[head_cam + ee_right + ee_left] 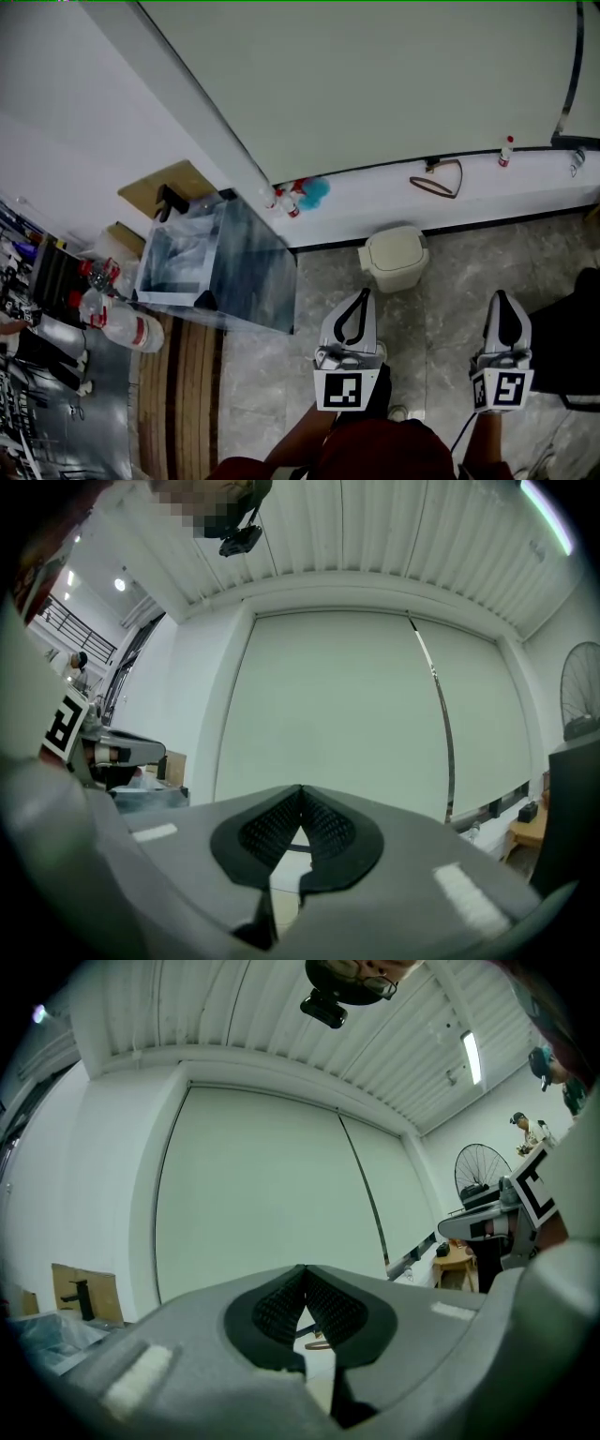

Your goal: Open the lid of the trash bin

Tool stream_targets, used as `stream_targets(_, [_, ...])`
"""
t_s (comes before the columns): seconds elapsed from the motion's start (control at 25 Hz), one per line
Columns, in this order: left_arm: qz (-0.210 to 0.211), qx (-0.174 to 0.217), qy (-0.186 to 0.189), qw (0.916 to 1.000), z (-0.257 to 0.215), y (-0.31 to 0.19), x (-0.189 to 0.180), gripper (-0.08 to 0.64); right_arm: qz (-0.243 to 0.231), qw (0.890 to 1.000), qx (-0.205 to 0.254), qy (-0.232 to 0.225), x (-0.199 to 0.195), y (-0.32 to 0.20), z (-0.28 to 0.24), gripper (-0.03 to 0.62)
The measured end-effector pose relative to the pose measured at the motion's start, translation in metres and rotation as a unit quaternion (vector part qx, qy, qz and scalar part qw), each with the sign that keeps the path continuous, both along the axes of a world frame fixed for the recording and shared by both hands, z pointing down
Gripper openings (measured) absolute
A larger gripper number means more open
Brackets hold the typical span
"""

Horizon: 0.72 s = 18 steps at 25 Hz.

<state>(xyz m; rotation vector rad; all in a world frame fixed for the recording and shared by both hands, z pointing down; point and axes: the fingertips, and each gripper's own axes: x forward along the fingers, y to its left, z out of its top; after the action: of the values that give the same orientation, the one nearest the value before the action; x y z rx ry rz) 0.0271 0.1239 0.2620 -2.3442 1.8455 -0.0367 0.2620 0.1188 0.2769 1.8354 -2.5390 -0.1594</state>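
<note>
— Whereabouts of the trash bin (394, 259), and how far along?

— Standing on the stone floor (441, 309), backed against the white ledge (525, 192), just ahead of the left gripper (360, 298). Closed, with the lid (395, 246) down flat. Nothing done yet, by the look of it. Left to do: reach, catch the lid, lift.

— Which way up?

— Upright, lid facing the ceiling, long axis judged vertical. Hinge side not clear from above.

— Tools?

— Left one clenched, tips meeting, nothing between. Same for the right gripper (502, 300): pinched closed, empty, well off to the bin's right. Neither touching the bin.

— Around it?

— A clear-walled box (220, 272) off to the left.
</note>
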Motion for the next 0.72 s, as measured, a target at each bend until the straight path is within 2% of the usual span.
stream_targets(0.16, [0.011, -0.002, -0.019, 0.9998, 0.009, -0.053, -0.024, 0.005, 0.001, 1.000, -0.008, 0.009, -0.029, -0.049, 0.005, 0.000])
stream_targets(0.28, [0.011, -0.015, 0.015, 0.9997, 0.016, -0.093, -0.043, 0.005, 0.002, 1.000, -0.014, 0.018, -0.051, -0.089, 0.005, 0.000])
stream_targets(0.44, [0.016, -0.022, 0.006, 0.9996, 0.022, -0.140, -0.067, 0.005, -0.004, 0.999, -0.023, 0.032, -0.082, -0.134, 0.007, 0.000])
stream_targets(0.6, [0.014, -0.026, 0.026, 0.9992, 0.028, -0.178, -0.086, 0.005, -0.008, 0.999, -0.032, 0.042, -0.105, -0.172, 0.012, 0.000])
stream_targets(0.72, [0.022, -0.020, 0.010, 0.9995, 0.028, -0.201, -0.097, 0.005, -0.010, 0.998, -0.038, 0.045, -0.120, -0.195, 0.015, 0.000])
